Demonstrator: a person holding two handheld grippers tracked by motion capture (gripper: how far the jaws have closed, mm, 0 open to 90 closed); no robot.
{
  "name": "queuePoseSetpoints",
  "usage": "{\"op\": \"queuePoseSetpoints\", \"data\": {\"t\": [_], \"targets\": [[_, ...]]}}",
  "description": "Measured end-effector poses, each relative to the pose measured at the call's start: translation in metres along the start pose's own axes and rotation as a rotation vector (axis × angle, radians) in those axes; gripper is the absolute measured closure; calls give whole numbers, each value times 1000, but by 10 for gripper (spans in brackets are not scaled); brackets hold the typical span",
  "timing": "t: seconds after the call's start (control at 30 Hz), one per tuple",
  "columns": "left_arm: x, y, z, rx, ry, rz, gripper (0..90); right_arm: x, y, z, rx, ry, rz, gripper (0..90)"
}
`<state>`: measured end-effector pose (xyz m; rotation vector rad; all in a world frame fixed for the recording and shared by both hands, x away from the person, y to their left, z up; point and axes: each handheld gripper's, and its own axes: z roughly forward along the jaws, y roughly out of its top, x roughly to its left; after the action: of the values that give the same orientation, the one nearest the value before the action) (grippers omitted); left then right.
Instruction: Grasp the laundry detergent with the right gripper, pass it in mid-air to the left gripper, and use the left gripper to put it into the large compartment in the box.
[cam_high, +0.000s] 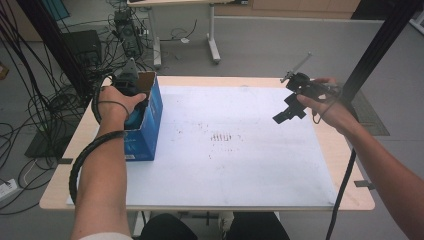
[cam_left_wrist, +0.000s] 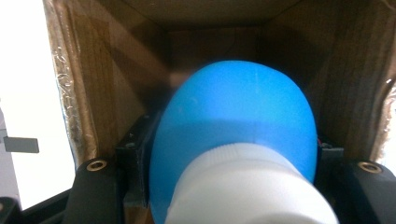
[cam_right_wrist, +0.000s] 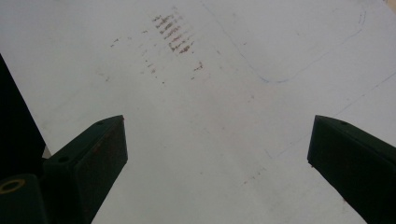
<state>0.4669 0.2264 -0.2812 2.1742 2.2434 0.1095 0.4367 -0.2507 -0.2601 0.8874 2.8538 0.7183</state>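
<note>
While left tongs (cam_left_wrist: 229, 154) pinch a blue bottle (cam_left_wrist: 233, 126) inside the box (cam_high: 150, 120), right tongs (cam_right_wrist: 217, 154) stand spread.

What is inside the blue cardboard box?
Inside the box, the left gripper clamps a blue bottle with a white cap. The bottle hides the box floor beneath.

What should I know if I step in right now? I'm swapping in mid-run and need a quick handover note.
Left tool: shut on the blue bottle with a white cap, reaching inside the open cardboard box at the table's left.
Right tool: open, holding nothing, raised over the white sheet.
Done: bottle gripped inside the box.
Left: whether it goes in or comes out I cannot tell; finish that move.
</note>
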Motion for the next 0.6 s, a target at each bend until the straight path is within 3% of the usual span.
{"op": "queuePoseSetpoints", "data": {"t": [0.6], "targets": [[0,-1,0,-5,-5,-4,352,1,3,-3,7,-8,-4,49]]}}
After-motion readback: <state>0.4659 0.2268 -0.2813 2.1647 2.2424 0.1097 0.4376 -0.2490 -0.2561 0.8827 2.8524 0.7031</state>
